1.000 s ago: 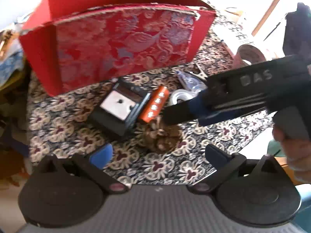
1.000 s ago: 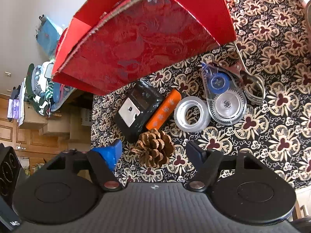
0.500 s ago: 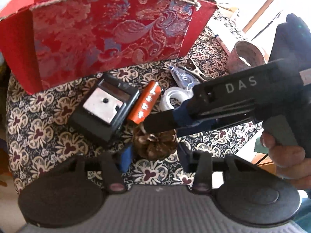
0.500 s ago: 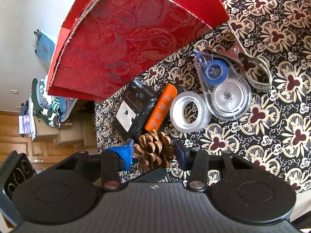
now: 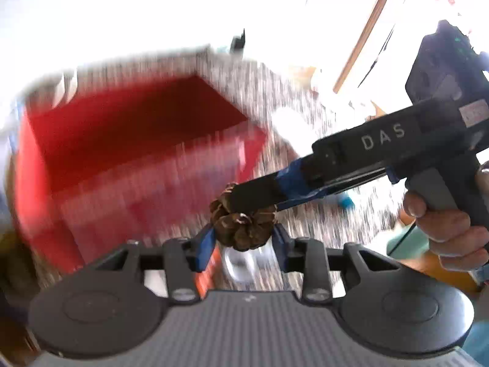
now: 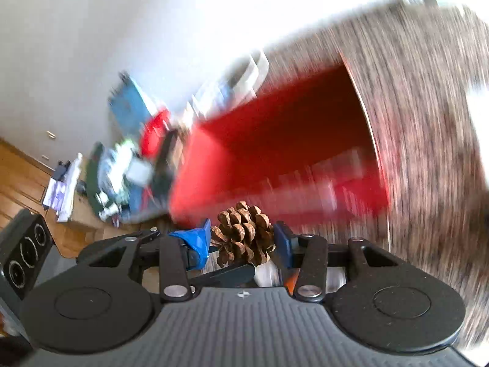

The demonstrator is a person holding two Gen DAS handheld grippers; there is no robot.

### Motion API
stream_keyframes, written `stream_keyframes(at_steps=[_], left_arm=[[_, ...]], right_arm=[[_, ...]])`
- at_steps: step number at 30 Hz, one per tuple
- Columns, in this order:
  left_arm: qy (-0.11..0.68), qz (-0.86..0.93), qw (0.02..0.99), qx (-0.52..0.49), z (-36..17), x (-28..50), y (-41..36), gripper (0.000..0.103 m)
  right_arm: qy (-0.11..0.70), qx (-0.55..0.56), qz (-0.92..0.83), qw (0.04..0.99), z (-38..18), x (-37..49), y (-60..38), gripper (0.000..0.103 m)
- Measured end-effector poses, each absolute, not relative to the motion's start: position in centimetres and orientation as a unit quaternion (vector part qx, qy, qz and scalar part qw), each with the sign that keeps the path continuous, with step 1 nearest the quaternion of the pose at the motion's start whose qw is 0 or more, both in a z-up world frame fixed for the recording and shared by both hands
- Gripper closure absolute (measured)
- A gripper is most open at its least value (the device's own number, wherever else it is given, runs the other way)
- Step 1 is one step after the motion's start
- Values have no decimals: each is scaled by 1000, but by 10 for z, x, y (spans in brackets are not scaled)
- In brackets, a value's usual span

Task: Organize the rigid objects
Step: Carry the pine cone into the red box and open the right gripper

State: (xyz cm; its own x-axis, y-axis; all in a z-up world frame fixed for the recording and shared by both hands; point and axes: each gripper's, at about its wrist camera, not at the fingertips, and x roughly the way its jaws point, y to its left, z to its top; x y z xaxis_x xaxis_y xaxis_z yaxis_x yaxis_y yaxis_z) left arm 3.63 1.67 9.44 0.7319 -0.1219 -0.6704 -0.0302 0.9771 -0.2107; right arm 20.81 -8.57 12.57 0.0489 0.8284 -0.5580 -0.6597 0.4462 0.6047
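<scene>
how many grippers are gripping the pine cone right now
2. The left gripper clamps the pine cone from both sides; its jaws have just been closing. The right gripper also pinches it, reaching in from the right in the left wrist view.

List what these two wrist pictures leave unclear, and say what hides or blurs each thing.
- Red box, both views: motion blur wipes out its pattern; whether anything lies inside cannot be told.
- Tablecloth, right wrist view: print smeared into streaks.
- Small items under the pine cone, left wrist view: hidden by the cone and left gripper.
- Right gripper pads: partly covered by cone scales.
</scene>
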Motion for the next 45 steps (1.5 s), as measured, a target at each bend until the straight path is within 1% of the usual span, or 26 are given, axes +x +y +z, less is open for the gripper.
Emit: stream_keyframes(at_steps=[1, 3, 5, 7, 9, 11, 15, 18, 21, 25, 31, 33, 34, 37, 41, 45], left_arm=[[348, -19, 933, -89, 111, 42, 20, 69], [320, -7, 945, -70, 141, 54, 30, 69], [291, 7, 955, -52, 166, 64, 41, 69], [297, 18, 953, -56, 173, 85, 60, 69], [307, 25, 949, -68, 168, 105, 78, 69], [335, 32, 938, -81, 147, 133, 99, 69], [382, 62, 918, -85, 115, 162, 125, 68], [423, 86, 898, -89, 81, 178, 140, 68], [452, 104, 879, -111, 54, 190, 162, 66], [487, 119, 855, -130, 31, 200, 175, 65], [520, 144, 834, -117, 17, 208, 179, 63], [516, 163, 833, -114, 17, 205, 180, 58], [518, 170, 829, -120, 16, 206, 182, 51], [540, 196, 809, -122, 9, 211, 188, 51], [557, 215, 795, -112, 3, 214, 190, 51], [562, 232, 790, -85, 3, 215, 185, 51]], right_arm=[[421, 83, 528, 732, 142, 217, -76, 74], [397, 62, 529, 748, 158, 237, -58, 74], [403, 34, 517, 754, 154, 255, -27, 74], [397, 12, 515, 760, 140, 265, -6, 74], [381, 2, 520, 764, 140, 261, 9, 74], [387, -14, 521, 761, 124, 262, 35, 74], [401, -50, 525, 749, 92, 265, 70, 74], [427, -65, 525, 733, 64, 274, 91, 74], [462, -56, 527, 711, 42, 289, 101, 74], [498, -44, 533, 682, 22, 301, 119, 74], [504, -60, 516, 690, 2, 310, 137, 73], [515, -48, 511, 687, -6, 313, 136, 73], [526, -41, 503, 684, -10, 316, 135, 73], [537, -9, 496, 682, -14, 324, 129, 71], [556, 2, 481, 678, -27, 334, 130, 71], [548, 5, 492, 676, -25, 332, 130, 71]])
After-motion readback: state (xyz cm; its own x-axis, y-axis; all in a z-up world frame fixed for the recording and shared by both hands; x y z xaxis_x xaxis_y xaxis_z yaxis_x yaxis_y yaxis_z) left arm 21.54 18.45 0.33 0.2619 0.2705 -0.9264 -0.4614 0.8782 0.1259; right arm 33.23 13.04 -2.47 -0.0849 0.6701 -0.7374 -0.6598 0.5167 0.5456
